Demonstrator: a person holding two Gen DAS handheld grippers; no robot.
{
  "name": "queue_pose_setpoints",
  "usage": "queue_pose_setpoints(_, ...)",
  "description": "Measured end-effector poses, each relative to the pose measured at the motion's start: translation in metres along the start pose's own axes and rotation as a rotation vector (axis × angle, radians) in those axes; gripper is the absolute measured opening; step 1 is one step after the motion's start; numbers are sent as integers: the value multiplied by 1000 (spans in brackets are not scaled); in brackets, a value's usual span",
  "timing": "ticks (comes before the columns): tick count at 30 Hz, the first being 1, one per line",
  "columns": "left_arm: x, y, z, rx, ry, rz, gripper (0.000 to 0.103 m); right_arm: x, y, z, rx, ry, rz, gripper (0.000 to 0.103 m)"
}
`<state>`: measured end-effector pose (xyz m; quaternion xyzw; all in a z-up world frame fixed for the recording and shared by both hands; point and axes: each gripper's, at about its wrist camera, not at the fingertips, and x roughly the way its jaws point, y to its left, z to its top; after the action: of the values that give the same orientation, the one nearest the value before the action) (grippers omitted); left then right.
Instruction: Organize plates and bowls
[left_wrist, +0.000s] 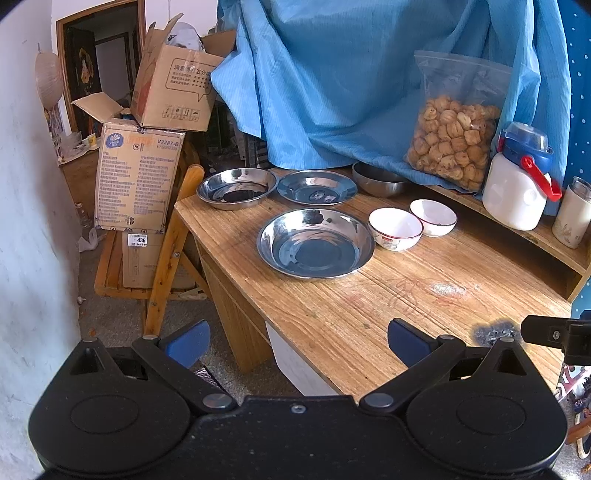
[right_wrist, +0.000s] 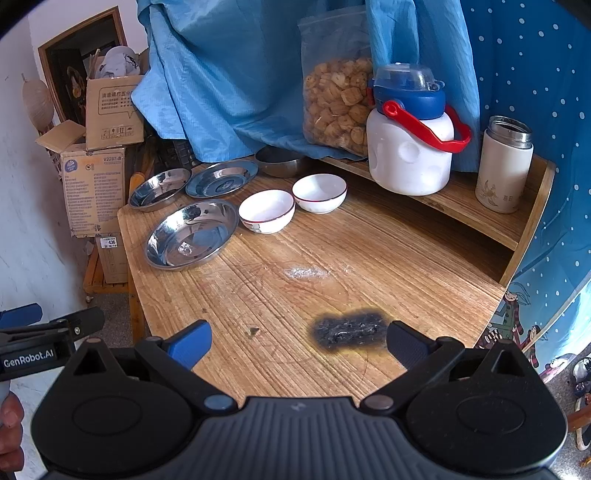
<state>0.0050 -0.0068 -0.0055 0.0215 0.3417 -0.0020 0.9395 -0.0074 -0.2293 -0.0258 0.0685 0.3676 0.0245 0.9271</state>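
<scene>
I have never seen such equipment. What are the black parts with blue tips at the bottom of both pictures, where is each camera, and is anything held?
No robot is here. A person holds one set of tongs in each hand, and a wide-angle camera on each looks forward along its two fingers. One picture comes from the left tongs, the other from the right tongs. Both stand open and hold nothing. On the wooden table lie three steel plates, the nearest being the large plate, then two white bowls touching each other, and a steel bowl partly under the blue cloth. On the shelf stand a white jug, a flask and a snack bag.
</scene>
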Motion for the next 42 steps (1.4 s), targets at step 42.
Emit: queue_pose_setpoints(42,154,96,119,-375,79,81,102,81,2,51,121,-16,51,103)
